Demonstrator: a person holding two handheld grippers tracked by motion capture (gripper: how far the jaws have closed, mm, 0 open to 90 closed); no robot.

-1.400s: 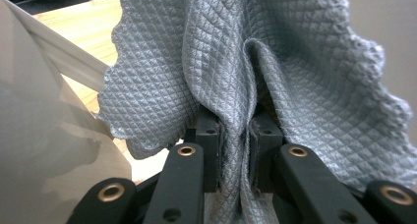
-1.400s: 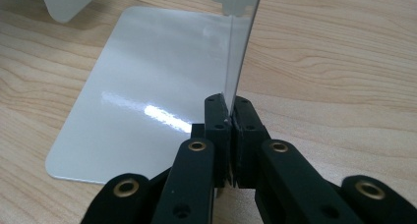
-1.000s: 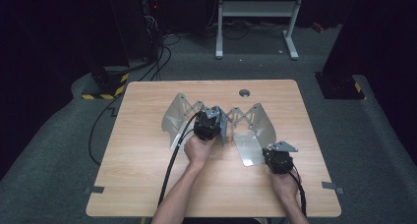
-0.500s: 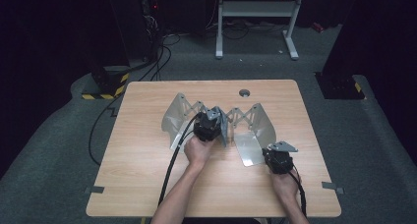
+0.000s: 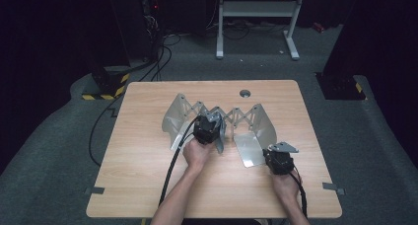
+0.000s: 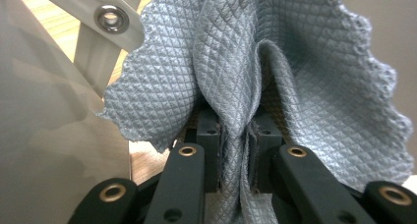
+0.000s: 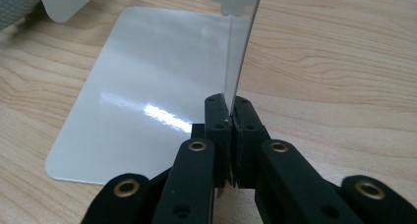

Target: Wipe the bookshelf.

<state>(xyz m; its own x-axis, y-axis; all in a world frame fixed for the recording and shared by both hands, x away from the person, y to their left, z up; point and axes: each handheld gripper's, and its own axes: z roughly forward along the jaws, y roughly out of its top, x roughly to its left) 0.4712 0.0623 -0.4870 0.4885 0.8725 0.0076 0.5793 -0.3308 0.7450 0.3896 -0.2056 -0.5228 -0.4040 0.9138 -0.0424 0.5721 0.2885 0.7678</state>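
Metal rack blocks table centre; front & left edges free.

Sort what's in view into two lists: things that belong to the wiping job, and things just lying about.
In the job:
- grey cloth, pinched in the left gripper
- folding metal rack, one panel edge clamped by the right gripper

Lying about:
- round grommet in the table
- cables on the floor

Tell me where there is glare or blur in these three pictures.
High view: the table is lit, the surroundings dark. Right gripper view: a bright glare streak on the flat metal plate; the far wood goes soft. Left gripper view: the grey cloth is sharp, the steel panel shows hazy reflections.
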